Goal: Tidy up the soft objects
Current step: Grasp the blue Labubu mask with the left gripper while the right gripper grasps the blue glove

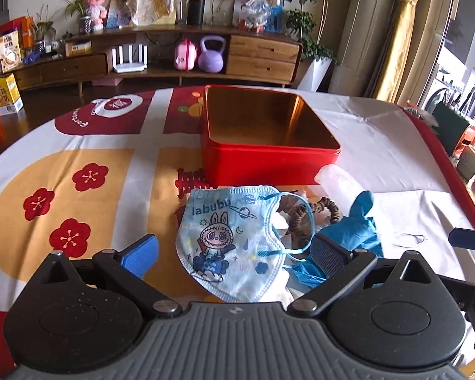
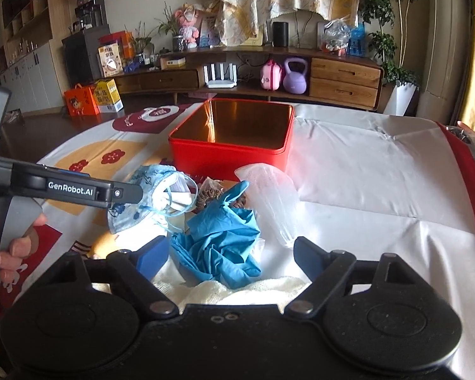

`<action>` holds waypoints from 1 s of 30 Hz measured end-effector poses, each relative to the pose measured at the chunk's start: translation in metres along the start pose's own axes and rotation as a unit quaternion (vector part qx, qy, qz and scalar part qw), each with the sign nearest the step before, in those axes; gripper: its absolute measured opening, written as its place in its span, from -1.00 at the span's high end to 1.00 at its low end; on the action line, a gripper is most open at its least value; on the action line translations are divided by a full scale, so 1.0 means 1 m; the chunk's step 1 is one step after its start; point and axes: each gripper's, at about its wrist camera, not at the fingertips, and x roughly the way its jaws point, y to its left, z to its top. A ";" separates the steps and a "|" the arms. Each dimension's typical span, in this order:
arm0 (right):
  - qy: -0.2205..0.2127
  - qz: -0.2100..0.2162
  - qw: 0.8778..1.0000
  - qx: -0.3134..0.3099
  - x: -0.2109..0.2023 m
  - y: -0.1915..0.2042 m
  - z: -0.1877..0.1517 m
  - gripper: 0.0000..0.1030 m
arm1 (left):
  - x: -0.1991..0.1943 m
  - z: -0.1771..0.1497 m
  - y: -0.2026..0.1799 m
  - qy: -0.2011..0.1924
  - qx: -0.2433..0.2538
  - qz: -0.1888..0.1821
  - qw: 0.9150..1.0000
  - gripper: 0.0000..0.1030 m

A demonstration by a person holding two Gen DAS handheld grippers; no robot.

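A light blue cartoon face mask (image 1: 229,240) lies on the table between the wide-open fingers of my left gripper (image 1: 234,251); it also shows in the right wrist view (image 2: 145,199), beside the left gripper's arm. A crumpled blue glove (image 2: 221,237) lies between the open fingers of my right gripper (image 2: 231,253), and shows in the left wrist view (image 1: 357,221). A brown hair scrunchie (image 1: 304,212) and a clear plastic bag (image 2: 269,196) lie behind them. A white knitted cloth (image 2: 237,289) lies under the right gripper. An open, empty red tin box (image 1: 269,155) stands beyond the pile.
The table wears a white, yellow and red cloth (image 2: 364,171). Its red edge (image 2: 468,171) runs along the right. A wooden TV cabinet (image 2: 332,76) with toys and a purple kettlebell (image 2: 294,76) stands across the room.
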 end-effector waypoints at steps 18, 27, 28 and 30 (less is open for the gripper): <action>0.054 0.003 0.999 0.002 0.069 -0.009 0.007 -0.36 | 0.056 0.012 0.018 0.068 -0.047 -0.014 0.996 -0.99; 0.061 0.003 0.998 0.005 0.081 -0.008 0.005 0.00 | 0.057 0.011 0.018 0.068 -0.048 -0.023 0.996 -0.74; 0.060 0.003 0.998 0.004 0.081 -0.008 0.005 0.00 | 0.057 0.011 0.018 0.068 -0.049 -0.023 0.996 -0.74; 0.059 0.005 0.998 0.004 0.080 -0.007 0.004 0.16 | 0.055 0.010 0.017 0.064 -0.048 -0.022 0.997 -0.65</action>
